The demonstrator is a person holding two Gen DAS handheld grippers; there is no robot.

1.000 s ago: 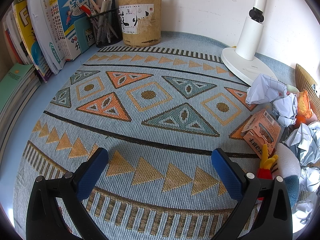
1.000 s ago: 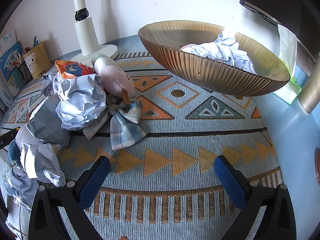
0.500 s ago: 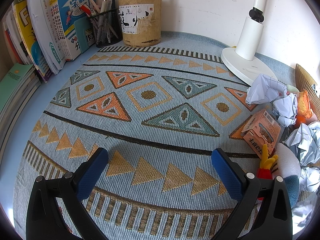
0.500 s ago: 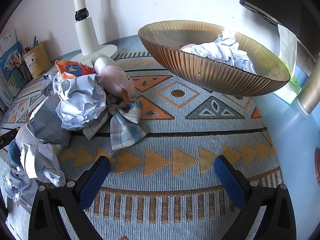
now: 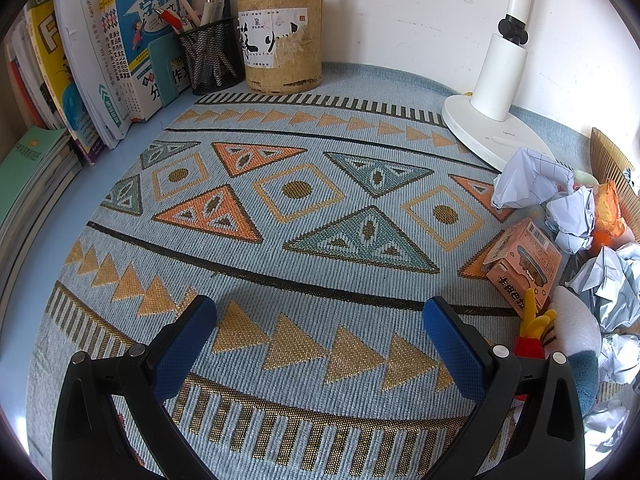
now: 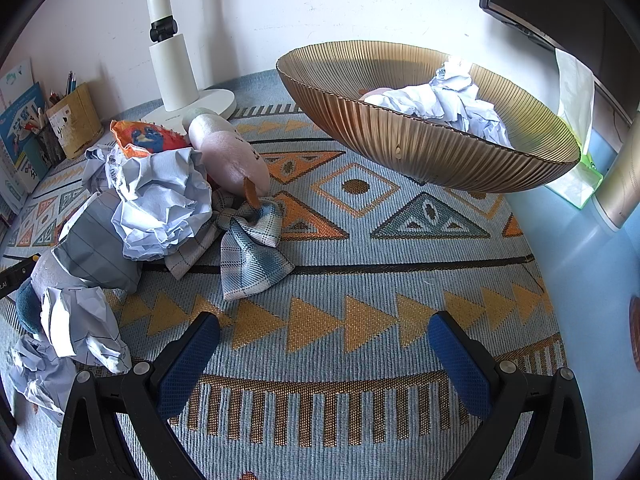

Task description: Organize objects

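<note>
left of my right gripper (image 6: 324,354), whose fingers are gaping wide and empty, crumpled paper (image 6: 160,208) is lying on the mat (image 6: 360,280); probably light and springy, so i'm favouring its bulging middle.

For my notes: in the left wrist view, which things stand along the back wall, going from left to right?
Upright books → black mesh pen holder → round tan cardboard pen pot → white desk lamp.

black gripper frames (image 5: 320,316), blue mesh-textured fingers (image 5: 184,344), silver screws.
</note>
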